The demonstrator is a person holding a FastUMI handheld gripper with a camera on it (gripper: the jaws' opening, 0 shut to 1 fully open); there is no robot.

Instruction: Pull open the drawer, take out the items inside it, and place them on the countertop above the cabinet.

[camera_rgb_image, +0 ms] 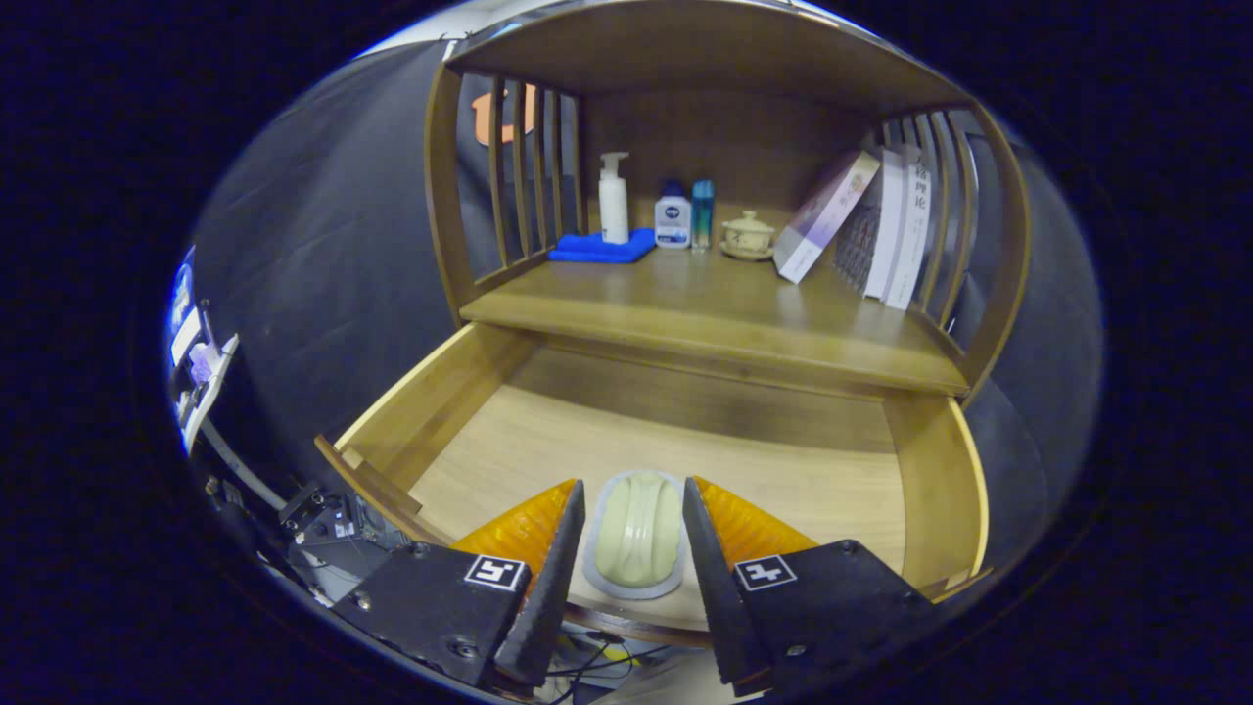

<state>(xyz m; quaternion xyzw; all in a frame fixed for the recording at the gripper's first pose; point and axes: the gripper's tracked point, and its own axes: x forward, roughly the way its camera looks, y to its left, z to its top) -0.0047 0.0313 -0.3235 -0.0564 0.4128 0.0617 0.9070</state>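
Wooden drawer [470, 392] pulled open, tool [634, 534] spread around pale soap dish [638, 534], untouched.

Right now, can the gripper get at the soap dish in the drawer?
Probably yes. The drawer is pulled open, the soap dish lies uncovered between the open gripper fingers, and nothing sits over it.

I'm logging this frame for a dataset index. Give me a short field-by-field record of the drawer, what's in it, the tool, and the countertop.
drawer: pulled open, wooden
item in drawer: pale oval soap dish, near the drawer's front edge
tool: open, one finger on either side of the soap dish, not pressing on it
countertop: blue cloth with pump bottle on it, two small bottles, lidded cup on saucer, leaning books
task stage: soap dish not yet lifted
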